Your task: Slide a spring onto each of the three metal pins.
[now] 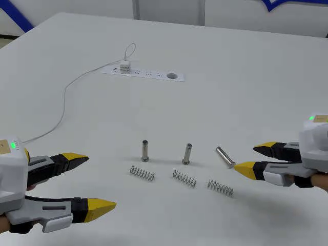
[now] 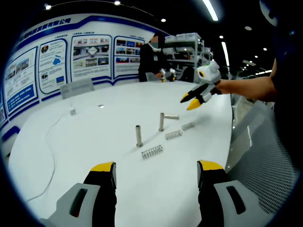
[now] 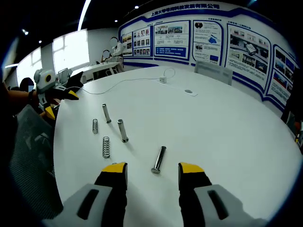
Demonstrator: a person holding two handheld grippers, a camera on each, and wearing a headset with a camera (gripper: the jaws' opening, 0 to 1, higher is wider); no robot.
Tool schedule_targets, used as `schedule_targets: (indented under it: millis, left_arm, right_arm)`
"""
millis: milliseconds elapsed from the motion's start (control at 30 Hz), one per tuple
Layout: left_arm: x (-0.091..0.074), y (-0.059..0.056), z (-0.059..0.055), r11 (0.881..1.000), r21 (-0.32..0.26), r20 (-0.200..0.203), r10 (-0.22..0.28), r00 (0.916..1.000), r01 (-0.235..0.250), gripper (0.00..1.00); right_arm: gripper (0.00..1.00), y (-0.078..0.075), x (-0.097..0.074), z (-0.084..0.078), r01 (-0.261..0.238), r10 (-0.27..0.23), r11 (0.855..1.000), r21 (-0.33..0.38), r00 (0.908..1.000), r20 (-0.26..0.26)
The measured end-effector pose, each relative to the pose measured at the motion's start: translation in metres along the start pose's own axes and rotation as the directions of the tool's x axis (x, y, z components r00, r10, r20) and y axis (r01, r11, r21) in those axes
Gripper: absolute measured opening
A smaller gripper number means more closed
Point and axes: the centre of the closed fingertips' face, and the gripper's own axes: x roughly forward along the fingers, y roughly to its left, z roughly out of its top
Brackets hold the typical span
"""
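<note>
The left tongs (image 1: pixel 101 182) and the right tongs (image 1: pixel 245 158) are held released and empty above the white table (image 1: pixel 246 72), one at each end of the row of parts. The left pin (image 1: pixel 145 150) and the middle pin (image 1: pixel 187 154) are stood upright, while the third pin (image 1: pixel 224 157) is laid on its side close beside a tip of the right tongs. Three springs (image 1: pixel 184 179) are laid flat in a row just in front of the pins, none fitted onto a pin

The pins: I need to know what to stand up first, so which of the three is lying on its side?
The pin nearest the right gripper lies flat; the middle pin and the leftmost pin stand upright.
</note>
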Motion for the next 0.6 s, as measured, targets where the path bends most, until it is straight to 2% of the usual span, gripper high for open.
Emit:
schedule_targets:
  millis: [300,600]
  left_arm:
    - [0.000,0.000,-0.002,1.000,-0.005,-0.003,-0.001,1.0000,0.001,0.70]
    - [0.001,0.000,-0.002,1.000,-0.009,0.003,-0.005,1.0000,0.005,0.70]
  right_arm:
    - [0.34,-0.008,0.024,0.006,0.031,-0.032,0.999,-0.010,0.9968,-0.073]
    - [0.29,-0.012,0.045,0.008,0.045,-0.044,0.999,0.007,0.9920,-0.118]
